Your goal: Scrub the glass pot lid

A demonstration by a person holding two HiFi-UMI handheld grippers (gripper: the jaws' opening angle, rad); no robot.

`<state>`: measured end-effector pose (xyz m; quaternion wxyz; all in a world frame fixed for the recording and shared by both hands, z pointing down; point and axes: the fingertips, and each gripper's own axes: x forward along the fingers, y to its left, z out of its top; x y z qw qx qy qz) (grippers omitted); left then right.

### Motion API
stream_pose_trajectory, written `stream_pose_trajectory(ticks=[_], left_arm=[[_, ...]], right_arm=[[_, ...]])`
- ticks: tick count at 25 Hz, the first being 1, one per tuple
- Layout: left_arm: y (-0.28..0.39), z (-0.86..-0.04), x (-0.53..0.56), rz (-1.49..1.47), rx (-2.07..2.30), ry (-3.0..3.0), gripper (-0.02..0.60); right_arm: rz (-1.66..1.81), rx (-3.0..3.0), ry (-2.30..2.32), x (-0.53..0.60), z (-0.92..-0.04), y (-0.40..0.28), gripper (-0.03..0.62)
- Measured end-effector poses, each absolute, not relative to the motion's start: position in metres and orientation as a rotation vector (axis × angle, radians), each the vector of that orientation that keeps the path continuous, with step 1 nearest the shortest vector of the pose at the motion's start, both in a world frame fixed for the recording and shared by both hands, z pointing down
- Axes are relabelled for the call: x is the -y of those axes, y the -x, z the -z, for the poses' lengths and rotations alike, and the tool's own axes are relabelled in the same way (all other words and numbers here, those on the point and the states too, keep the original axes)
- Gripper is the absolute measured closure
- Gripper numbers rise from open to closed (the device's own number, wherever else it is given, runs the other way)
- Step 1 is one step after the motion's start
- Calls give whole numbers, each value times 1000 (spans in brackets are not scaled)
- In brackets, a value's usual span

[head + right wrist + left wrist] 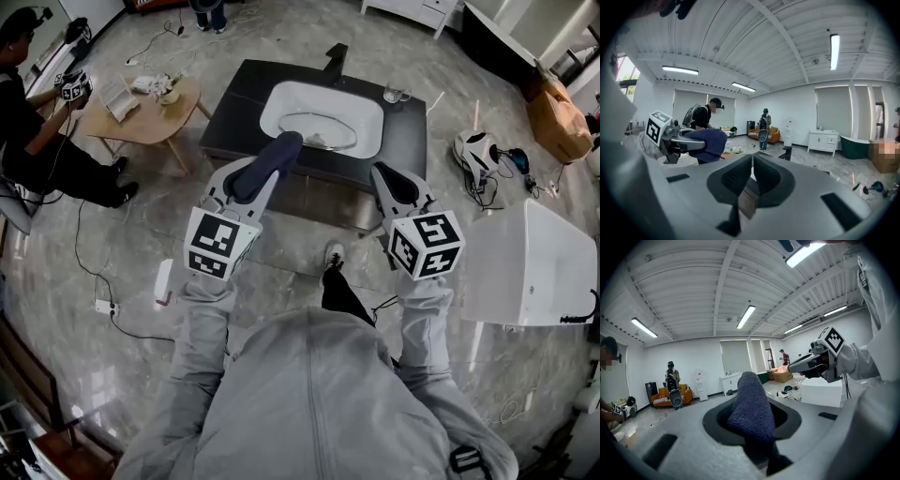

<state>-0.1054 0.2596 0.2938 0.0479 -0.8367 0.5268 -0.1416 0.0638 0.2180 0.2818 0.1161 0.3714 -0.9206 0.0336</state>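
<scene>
L claw w/ blue cloth, long axis toward sink

I hold both arms stretched out ahead of me, left sleeve and right sleeve side by side. My left gripper points forward and a little inward, its jaws clamped on a dark blue cloth. My right gripper is level with it, well apart, jaws pressed together with nothing between them.
</scene>
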Motion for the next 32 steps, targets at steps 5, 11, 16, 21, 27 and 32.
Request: stream_pose_trajectory(ticks=[5, 11, 16, 21, 27, 32], left_arm=[[106, -305, -214, 459, -1627, 2565, 472], [100, -306, -136, 510, -1640, 2549, 472], [96, -310, -73, 577, -1645, 2536, 472], [94, -328, -26, 645, -1675, 2566, 472], [86, -343, 16, 714, -1676, 2594, 472], [86, -365, 37, 807, -1701, 2607, 472]], right_arm=[[-128, 2684, -1081, -171, -295, -67, 559], [-155, 2698, -1070, -90, -297, -73, 559], [-204, 2693, -1021, -27, -308, -73, 559], [-249, 2690, -981, 19, -319, -73, 559], [-290, 2678, -935, 59, -336, -72, 559], [-362, 2670, -899, 78, -356, -74, 559]])
